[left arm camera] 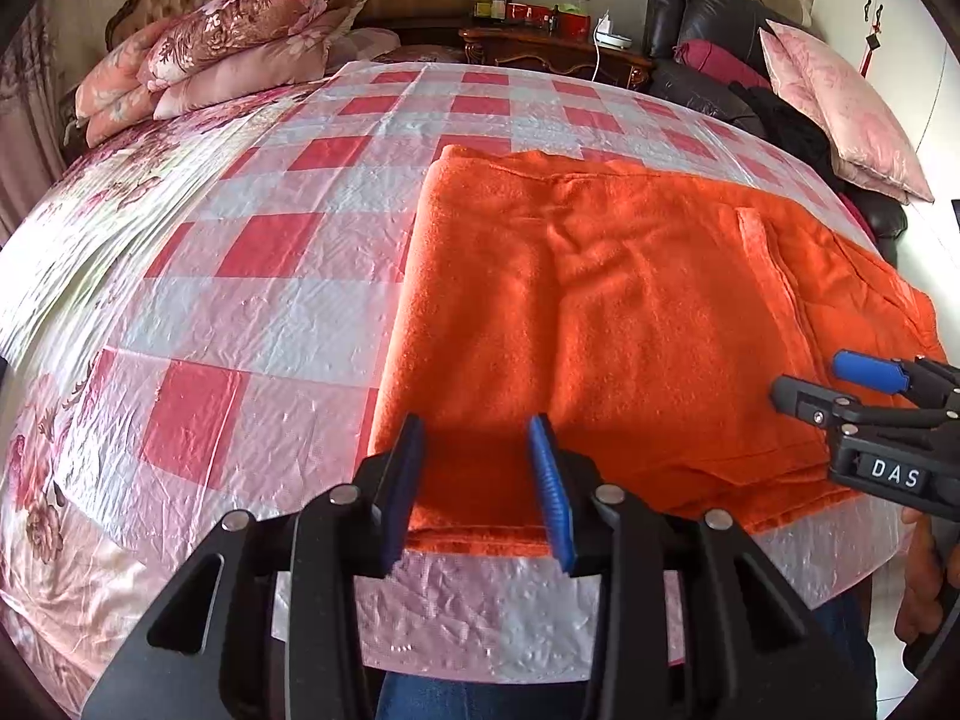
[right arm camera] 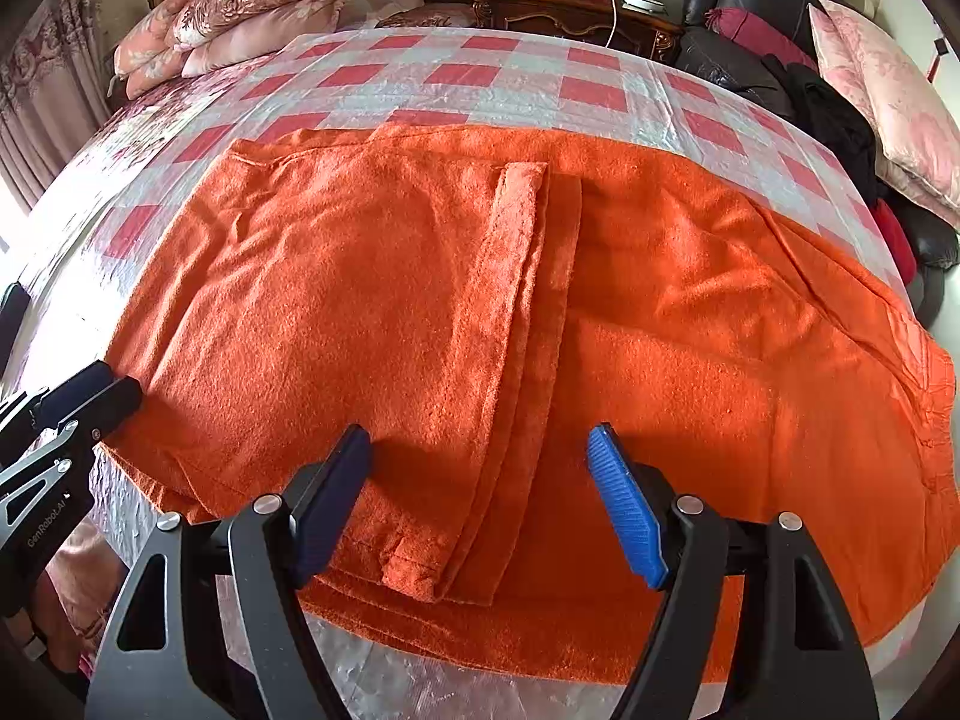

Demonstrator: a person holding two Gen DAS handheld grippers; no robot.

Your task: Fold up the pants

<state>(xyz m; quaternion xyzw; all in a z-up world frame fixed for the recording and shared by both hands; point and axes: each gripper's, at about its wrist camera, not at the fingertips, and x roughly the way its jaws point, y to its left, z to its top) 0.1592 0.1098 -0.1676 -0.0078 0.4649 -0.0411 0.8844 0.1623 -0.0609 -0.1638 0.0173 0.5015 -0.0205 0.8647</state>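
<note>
- Left wrist view: the orange pants (left arm camera: 600,312) lie part-folded on the checked bed cover (left arm camera: 270,276). The left claw (left arm camera: 477,486) stands half open over the near left corner, tilted down, nothing gripped. It should pinch all layers together.
- Right wrist view: the right claw (right arm camera: 480,504) gapes wide above the near hem (right arm camera: 420,576), angled down, empty. It should take hold level with the left.

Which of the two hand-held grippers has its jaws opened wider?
The right hand-held gripper: its jaws stand wide apart over the orange pants. The left hand-held gripper has a clearly narrower gap.
</note>
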